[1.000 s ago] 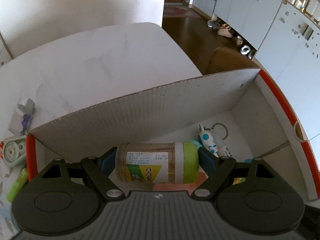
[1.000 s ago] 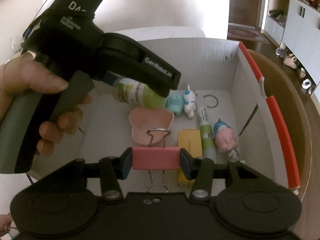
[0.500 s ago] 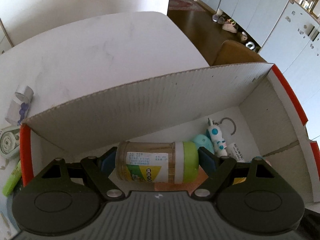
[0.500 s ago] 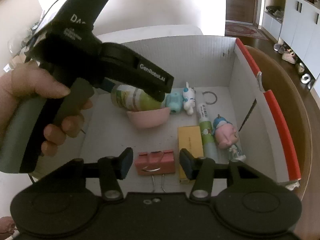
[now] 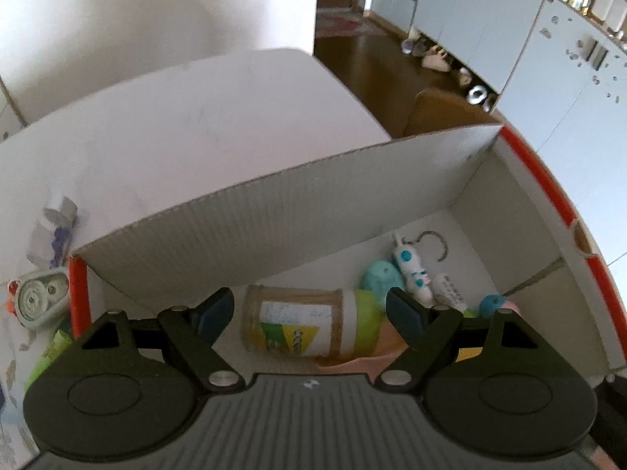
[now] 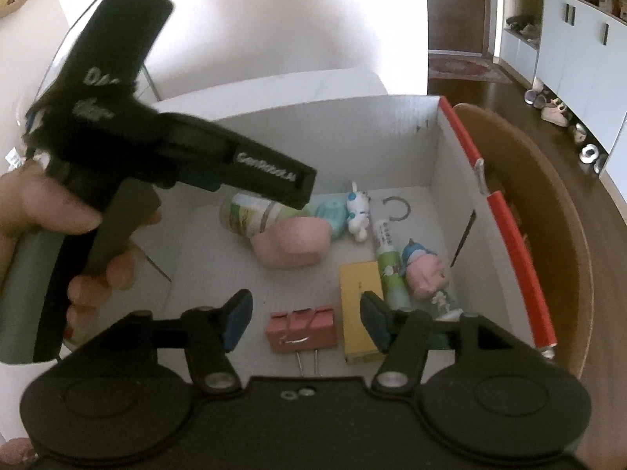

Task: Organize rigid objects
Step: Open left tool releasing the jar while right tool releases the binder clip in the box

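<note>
A white cardboard box point(image 5: 274, 211) with red edges holds the sorted items. My left gripper point(image 5: 309, 313) is open above a toothpick jar with a green cap point(image 5: 309, 327), which lies on the box floor against a pink heart-shaped piece point(image 6: 290, 244). The jar also shows in the right wrist view point(image 6: 245, 217). My right gripper point(image 6: 305, 321) is open above a pink binder clip point(image 6: 301, 329) lying on the box floor. The left gripper's black body point(image 6: 156, 156) shows in the right wrist view.
In the box lie a yellow box point(image 6: 358, 309), a green tube point(image 6: 390, 270), a pink-and-blue figure point(image 6: 425, 270), a white figure point(image 6: 358, 211) and a metal ring point(image 6: 395, 207). On the table left of the box lie a correction tape point(image 5: 37, 301) and a small white bottle point(image 5: 53, 231).
My left gripper opened and let go of the jar, which now lies in the box. My right gripper released the pink binder clip earlier and has since opened wider and lifted.
</note>
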Available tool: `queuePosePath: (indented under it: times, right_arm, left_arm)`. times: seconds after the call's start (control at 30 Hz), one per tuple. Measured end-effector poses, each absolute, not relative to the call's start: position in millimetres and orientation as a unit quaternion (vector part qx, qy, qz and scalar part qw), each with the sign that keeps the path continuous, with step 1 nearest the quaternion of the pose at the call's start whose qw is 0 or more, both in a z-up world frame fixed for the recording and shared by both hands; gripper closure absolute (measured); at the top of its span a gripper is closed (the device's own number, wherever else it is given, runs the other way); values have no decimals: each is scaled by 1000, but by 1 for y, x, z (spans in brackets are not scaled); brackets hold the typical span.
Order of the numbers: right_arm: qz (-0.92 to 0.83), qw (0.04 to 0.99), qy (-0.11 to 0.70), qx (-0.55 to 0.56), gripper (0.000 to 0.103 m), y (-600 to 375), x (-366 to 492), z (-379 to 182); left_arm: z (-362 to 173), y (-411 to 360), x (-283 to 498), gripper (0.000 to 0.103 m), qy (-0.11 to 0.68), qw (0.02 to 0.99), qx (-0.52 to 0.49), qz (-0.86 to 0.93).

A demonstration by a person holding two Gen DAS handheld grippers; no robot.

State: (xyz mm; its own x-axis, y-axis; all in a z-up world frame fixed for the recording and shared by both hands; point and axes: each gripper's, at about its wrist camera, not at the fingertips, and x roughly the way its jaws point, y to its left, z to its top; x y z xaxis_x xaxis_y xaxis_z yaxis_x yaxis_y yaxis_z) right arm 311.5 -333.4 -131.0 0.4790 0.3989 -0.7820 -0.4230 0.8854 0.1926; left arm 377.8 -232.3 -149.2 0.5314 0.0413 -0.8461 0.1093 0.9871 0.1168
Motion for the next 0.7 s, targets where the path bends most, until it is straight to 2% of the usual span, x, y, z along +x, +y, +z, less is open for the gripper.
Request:
queuePosePath:
  times: [0.27, 0.4, 0.7]
  right_arm:
    - [230, 871, 434, -3, 39, -341, 303, -117]
    - [228, 876, 425, 0, 32, -343, 297, -110]
    - [229, 883, 411, 12, 24, -347, 287, -98]
  left_arm:
    - [-127, -237, 359, 18, 456, 885, 79, -42]
    - [-118, -235, 347, 18, 446, 891, 75, -53]
    - [-99, -224, 323, 18, 424, 901, 66, -61]
